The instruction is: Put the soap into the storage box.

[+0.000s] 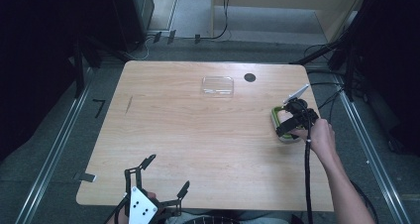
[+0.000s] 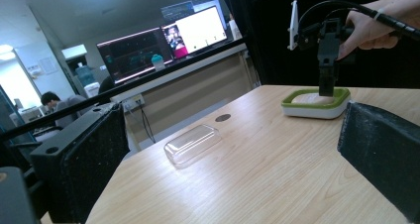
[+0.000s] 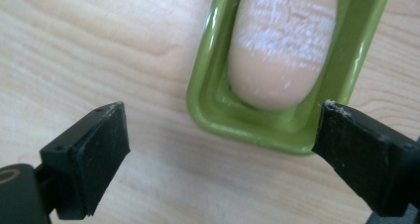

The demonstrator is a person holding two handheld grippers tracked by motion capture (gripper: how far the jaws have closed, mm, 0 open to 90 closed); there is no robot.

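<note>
A green and white soap dish (image 1: 275,119) lies near the table's right edge, with a pale oval bar of soap (image 3: 282,45) in it. My right gripper (image 1: 288,126) hangs point-down just over the dish, held by a hand. It is open; one jaw stands over bare wood and the other over the dish's green rim (image 3: 247,122). The left gripper view shows that same gripper (image 2: 327,87) upright above the dish (image 2: 317,107) and soap (image 2: 308,99). My left gripper (image 1: 166,173) is open and empty at the table's near left edge.
A clear plastic lid (image 1: 218,85) lies at the far middle of the table (image 1: 188,135), also seen in the left gripper view (image 2: 192,143). A small dark round spot (image 1: 249,77) sits beside it. Cables trail off the right edge.
</note>
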